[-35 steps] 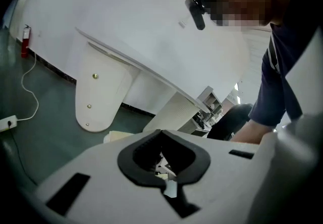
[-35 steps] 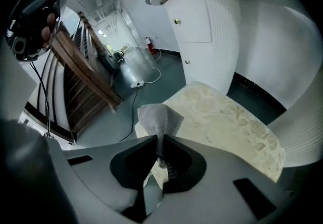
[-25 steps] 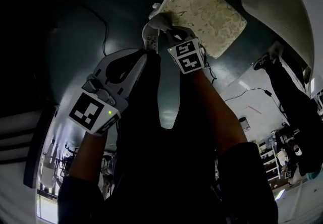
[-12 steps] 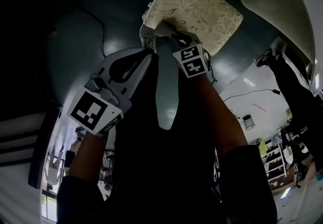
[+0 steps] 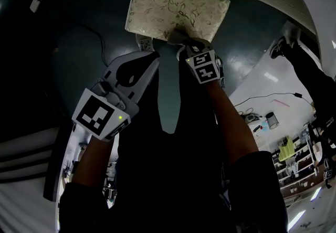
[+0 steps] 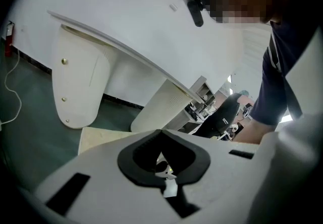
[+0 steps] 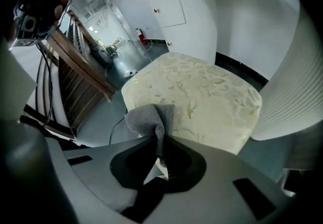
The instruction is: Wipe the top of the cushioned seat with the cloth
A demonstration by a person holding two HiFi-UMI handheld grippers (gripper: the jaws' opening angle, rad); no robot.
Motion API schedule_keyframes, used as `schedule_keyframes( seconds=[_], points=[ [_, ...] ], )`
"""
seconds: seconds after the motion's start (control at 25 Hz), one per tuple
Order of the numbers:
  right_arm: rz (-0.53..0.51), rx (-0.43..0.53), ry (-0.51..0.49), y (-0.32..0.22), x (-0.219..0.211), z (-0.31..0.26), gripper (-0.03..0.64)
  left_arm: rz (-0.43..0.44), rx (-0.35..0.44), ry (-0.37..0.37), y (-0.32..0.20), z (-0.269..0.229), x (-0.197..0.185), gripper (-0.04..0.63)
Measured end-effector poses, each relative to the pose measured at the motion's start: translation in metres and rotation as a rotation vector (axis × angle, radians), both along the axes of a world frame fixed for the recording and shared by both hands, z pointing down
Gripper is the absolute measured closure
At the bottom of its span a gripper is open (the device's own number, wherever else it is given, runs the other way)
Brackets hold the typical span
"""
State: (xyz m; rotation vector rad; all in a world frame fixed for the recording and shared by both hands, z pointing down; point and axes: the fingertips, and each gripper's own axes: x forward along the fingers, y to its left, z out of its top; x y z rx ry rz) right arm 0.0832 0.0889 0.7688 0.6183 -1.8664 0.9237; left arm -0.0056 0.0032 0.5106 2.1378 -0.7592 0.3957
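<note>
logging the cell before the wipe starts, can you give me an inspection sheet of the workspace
surface: patterned seat, top bare apart from the cloth over its near corner
job's things: grey cloth, bunched, held in the right gripper
clutter: nothing seen
grippers: right gripper shut on the cloth; left gripper shut, empty, held off the seat
cables: white cable loose on the floor
surroundings: green floor, white curved counter, a person standing nearby

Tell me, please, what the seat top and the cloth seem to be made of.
The seat top: probably woven upholstery fabric over padding; cream, leaf pattern, faint sheen, rounded edges. The cloth: grey, matte, with a fine waffle texture, perhaps microfibre or cotton; it folds limply.
</note>
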Motion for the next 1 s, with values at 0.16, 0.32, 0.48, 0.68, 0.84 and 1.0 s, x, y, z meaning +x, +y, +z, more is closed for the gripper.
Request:
schedule_keyframes(
  seconds=[0.16, 0.32, 0.48, 0.68, 0.84, 1.0],
  points=[
    [0.038, -0.013, 0.025, 0.013, 0.042, 0.003, 0.575, 0.054, 0.025, -0.007, -0.004, -0.009, 0.037, 0.588],
    [0.067, -0.024, 0.036, 0.024, 0.076, 0.004, 0.575, 0.106, 0.045, -0.012, -0.007, -0.021, 0.074, 0.588],
    [0.108, -0.028, 0.041, 0.031, 0.105, 0.0, 0.575, 0.145, 0.062, -0.021, -0.003, -0.033, 0.103, 0.588],
    [0.159, 0.012, 0.016, 0.024, 0.122, -0.034, 0.575, 0.188, 0.11, -0.028, 0.001, -0.069, 0.125, 0.588],
    [0.195, 0.096, -0.03, 0.0, 0.128, -0.089, 0.575, 0.225, 0.176, -0.036, 0.0, -0.11, 0.134, 0.588],
    [0.214, 0.193, -0.072, -0.017, 0.125, -0.155, 0.575, 0.204, 0.299, 0.023, -0.004, -0.165, 0.135, 0.588]
  ],
)
